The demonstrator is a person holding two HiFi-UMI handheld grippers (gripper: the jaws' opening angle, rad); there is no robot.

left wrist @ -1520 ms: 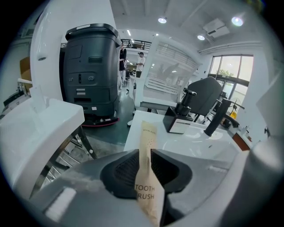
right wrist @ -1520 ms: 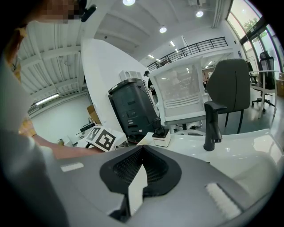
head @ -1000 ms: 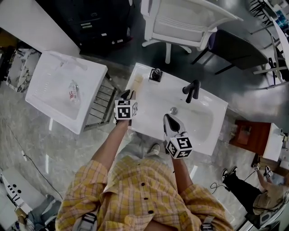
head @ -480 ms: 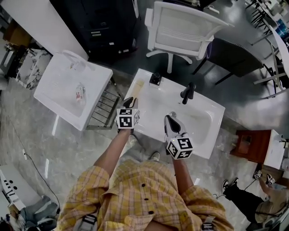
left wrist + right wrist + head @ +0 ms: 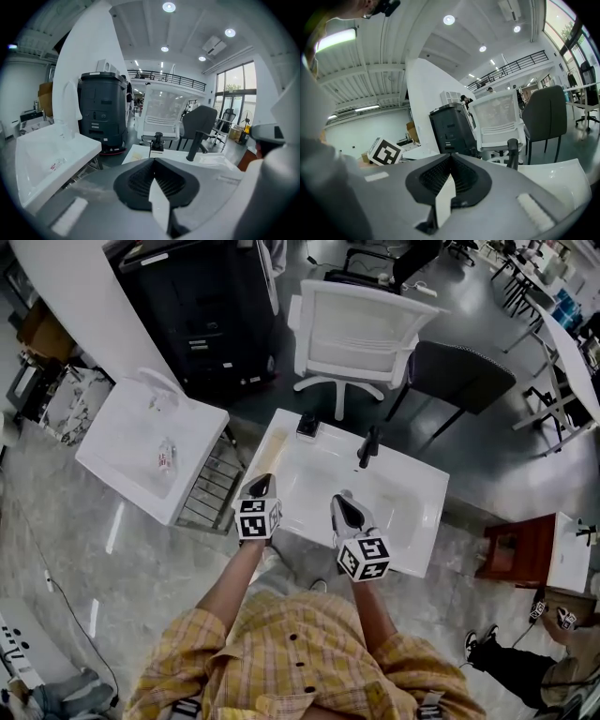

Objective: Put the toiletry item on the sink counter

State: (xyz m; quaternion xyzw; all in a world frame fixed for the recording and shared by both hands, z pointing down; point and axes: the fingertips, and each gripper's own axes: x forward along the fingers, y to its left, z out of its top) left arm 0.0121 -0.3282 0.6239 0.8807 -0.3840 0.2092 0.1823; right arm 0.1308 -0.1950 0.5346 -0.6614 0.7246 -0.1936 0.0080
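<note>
The toiletry item, a small clear tube with red print (image 5: 166, 457), lies on a separate white basin unit (image 5: 127, 423) at the left; it also shows in the left gripper view (image 5: 55, 165). The white sink counter (image 5: 424, 486) stands in the middle, with a black faucet (image 5: 368, 446) and a black soap dispenser (image 5: 307, 425) at its back. My left gripper (image 5: 263, 482) hangs over the counter's front left edge, shut and holding nothing. My right gripper (image 5: 338, 502) hovers over the basin's front, shut and holding nothing too. Both are far from the tube.
A metal rack (image 5: 211, 486) fills the gap between the two white units. Behind the counter stand a white mesh chair (image 5: 356, 334), a dark chair (image 5: 455, 376) and a black cabinet (image 5: 211, 306). A red-brown stand (image 5: 514, 549) sits at the right.
The head view has pulled back and shows more of the room. Both grippers now sit nearer the sink counter's front edge, still shut. The tube has not moved.
</note>
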